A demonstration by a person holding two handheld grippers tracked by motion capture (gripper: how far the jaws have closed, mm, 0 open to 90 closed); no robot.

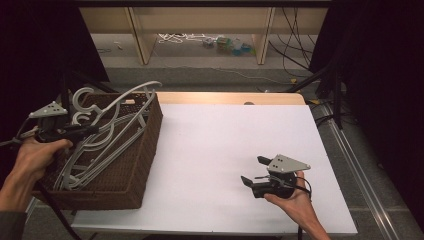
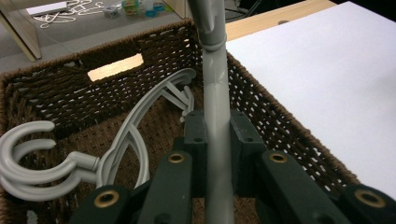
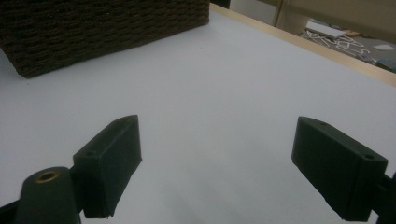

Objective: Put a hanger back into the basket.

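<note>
White tabletop carried the scene. Nearest, the right gripper hovered low over it, jaws spread wide and empty. Farther left, the left gripper pinched a grey hanger over the wicker basket, above other hangers piled inside.

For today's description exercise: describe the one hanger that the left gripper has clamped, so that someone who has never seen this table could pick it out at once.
Start at the brown wicker basket at the left edge of the white table. Several pale grey plastic hangers lie piled inside it. The one you want is the held hanger: its grey bar is pinched between the black pads of the left gripper and rises above the basket rim, while its neighbours lie loose below.
</note>
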